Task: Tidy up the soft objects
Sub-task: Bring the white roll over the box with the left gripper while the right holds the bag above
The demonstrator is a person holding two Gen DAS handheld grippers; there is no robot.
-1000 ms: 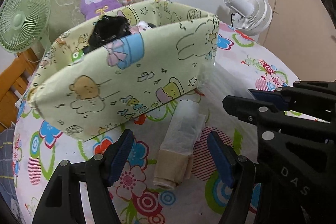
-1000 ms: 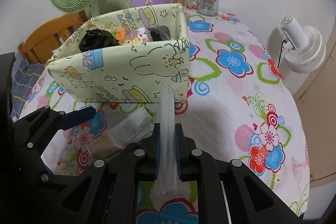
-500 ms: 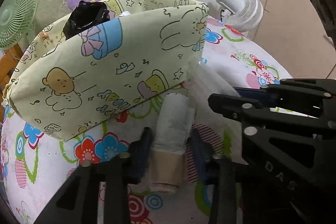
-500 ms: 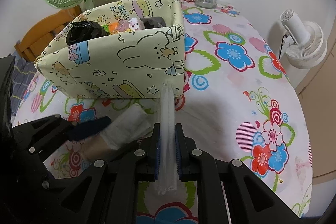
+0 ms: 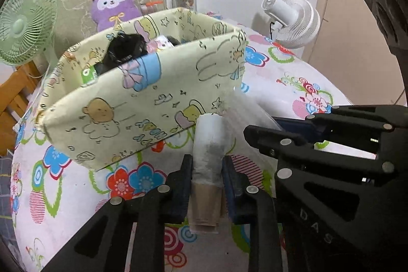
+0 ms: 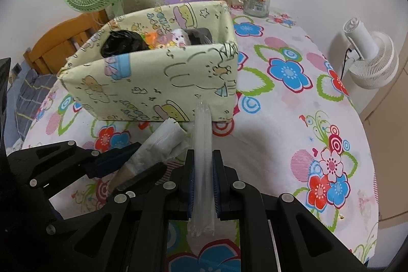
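Now both grippers are clamping soft packets in front of the cartoon-print fabric bin (image 5: 142, 103).

Left gripper (image 5: 206, 177) is pinching a rolled beige-and-white sock packet (image 5: 207, 159), lying at 6 o'clock from the bin on the floral tablecloth (image 6: 293, 124); right gripper (image 6: 203, 177) is squeezing a flat clear plastic sleeve (image 6: 203, 144), pointing toward 12 o'clock at the bin.

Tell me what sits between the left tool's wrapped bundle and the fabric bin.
Nothing: in the right wrist view only bare flowered tablecloth separates the wrapped bundle, held by the left tool, from the fabric bin.
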